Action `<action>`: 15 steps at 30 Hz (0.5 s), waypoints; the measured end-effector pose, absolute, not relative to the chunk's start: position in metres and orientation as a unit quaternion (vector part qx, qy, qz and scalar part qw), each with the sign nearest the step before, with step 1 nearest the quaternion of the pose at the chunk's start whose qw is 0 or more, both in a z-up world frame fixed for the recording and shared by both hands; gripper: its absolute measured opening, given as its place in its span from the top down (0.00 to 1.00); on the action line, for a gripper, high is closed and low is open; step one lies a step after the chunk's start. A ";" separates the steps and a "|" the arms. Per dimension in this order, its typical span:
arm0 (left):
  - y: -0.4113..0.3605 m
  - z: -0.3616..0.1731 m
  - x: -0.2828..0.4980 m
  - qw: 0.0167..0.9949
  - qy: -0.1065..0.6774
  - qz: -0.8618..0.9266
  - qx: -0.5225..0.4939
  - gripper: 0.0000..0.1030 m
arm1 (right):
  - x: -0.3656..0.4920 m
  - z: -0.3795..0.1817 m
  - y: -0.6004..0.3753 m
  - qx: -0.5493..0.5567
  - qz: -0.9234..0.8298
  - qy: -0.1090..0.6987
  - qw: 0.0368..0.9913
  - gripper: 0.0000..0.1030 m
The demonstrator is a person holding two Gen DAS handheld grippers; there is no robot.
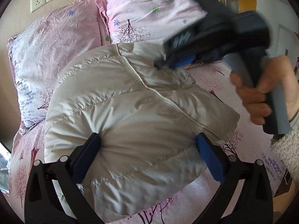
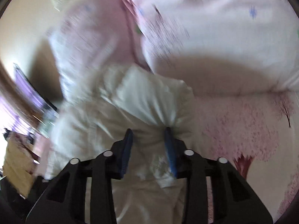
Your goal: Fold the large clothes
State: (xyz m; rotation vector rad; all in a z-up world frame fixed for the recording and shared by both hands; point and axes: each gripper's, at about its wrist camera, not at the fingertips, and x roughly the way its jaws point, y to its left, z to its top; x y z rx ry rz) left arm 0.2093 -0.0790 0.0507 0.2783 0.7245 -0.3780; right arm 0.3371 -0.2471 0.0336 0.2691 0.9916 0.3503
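Bed (image 1: 214,192), jacket (image 1: 130,115) (puffy) between left tongs (image 1: 147,141)

Black gripper frames with blue pads (image 1: 210,156) and silver screws (image 2: 188,152) are seen; a grey knitted sleeve (image 1: 287,145) is worn.

My right gripper (image 2: 148,130) at lower centre pinching bunched white puffer jacket (image 2: 149,97), blurred pink floral pillows (image 2: 214,28) above, pink bedsheet (image 2: 243,121) at right
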 end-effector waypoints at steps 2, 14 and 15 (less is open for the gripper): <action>-0.084 0.050 0.207 0.909 0.344 -0.186 0.143 0.02 | 0.344 0.018 -0.248 0.127 0.155 0.504 0.840 0.73; -0.020 0.116 0.182 0.947 0.273 -0.149 0.085 0.02 | 0.335 0.021 -0.254 0.128 0.142 0.502 0.843 0.71; -0.010 0.118 0.184 0.949 0.272 -0.135 0.085 0.02 | 0.328 0.029 -0.256 0.133 0.145 0.488 0.850 0.69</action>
